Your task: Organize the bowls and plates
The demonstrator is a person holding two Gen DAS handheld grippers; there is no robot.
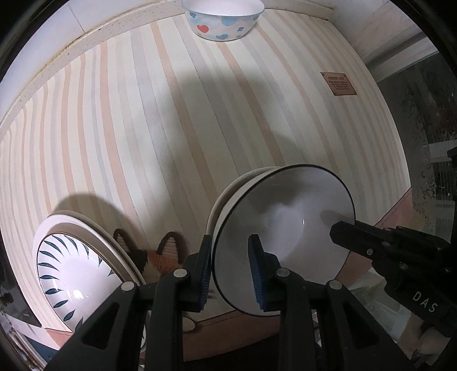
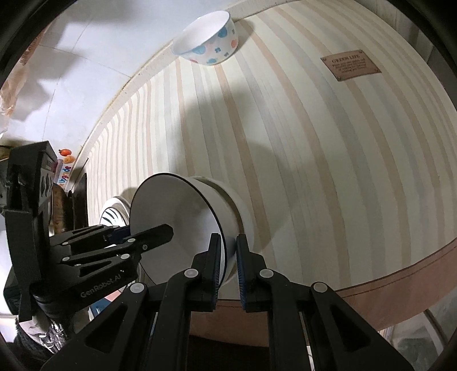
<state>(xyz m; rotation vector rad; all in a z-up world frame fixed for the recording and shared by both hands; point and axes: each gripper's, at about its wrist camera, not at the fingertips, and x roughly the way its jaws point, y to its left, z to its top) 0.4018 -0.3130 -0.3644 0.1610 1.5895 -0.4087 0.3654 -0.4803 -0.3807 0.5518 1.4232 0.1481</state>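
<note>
The setting is a home dining area. A table carries a striped tablecloth [image 1: 171, 114] with a stitched "GREEN LIFE" label [image 2: 350, 68]. Household crockery stands on it: a heart-patterned bowl [image 1: 222, 20] and a leaf-patterned plate [image 1: 74, 279]. A cat-shaped mat [image 1: 160, 256] and a tiled wall [image 2: 71, 57] complete the domestic scene.

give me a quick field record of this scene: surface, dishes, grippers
surface: striped mat
held: white bowl, black rim, stacked in another bowl
left gripper: shut on white bowl rim
right gripper: shut on white bowl rim, opposite side
far edge: heart bowl
near left: leaf plate, on a larger plate
label: brown tag
</note>
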